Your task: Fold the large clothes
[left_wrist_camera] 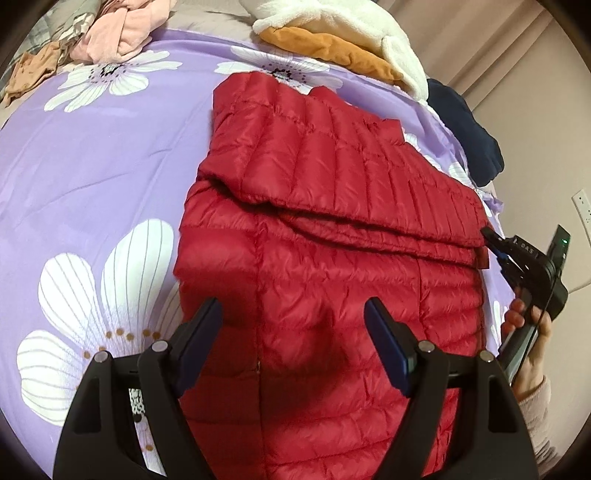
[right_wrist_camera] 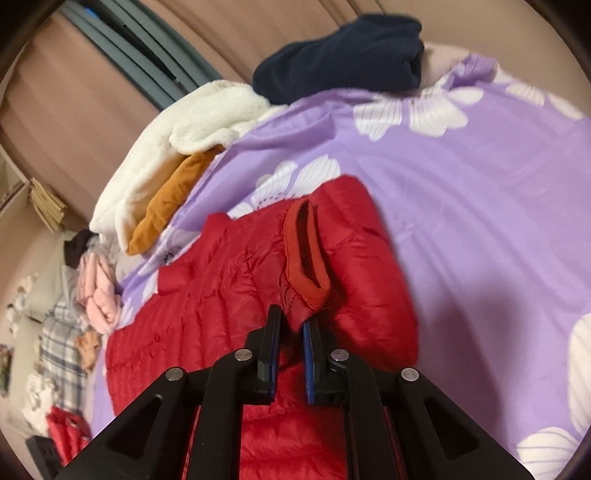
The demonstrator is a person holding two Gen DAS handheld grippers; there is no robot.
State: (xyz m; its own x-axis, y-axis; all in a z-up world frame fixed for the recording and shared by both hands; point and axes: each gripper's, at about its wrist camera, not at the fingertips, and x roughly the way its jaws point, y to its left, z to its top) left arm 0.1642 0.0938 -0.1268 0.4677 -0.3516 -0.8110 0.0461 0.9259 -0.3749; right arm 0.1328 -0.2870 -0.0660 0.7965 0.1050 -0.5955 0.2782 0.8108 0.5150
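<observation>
1. One red quilted jacket lies flat on the purple floral bedsheet, a sleeve folded across its body.
2. Left gripper hovers over the jacket's lower body; fingers spread wide, nothing between them.
3. Right gripper at the jacket's right edge; fingers pressed nearly together, pinching the sleeve just behind its dark red cuff.
4. Beyond the jacket's far end: white fleece over an orange garment, navy garment beside them.
5. Pink clothing pile well apart from the jacket, on its far left.
</observation>
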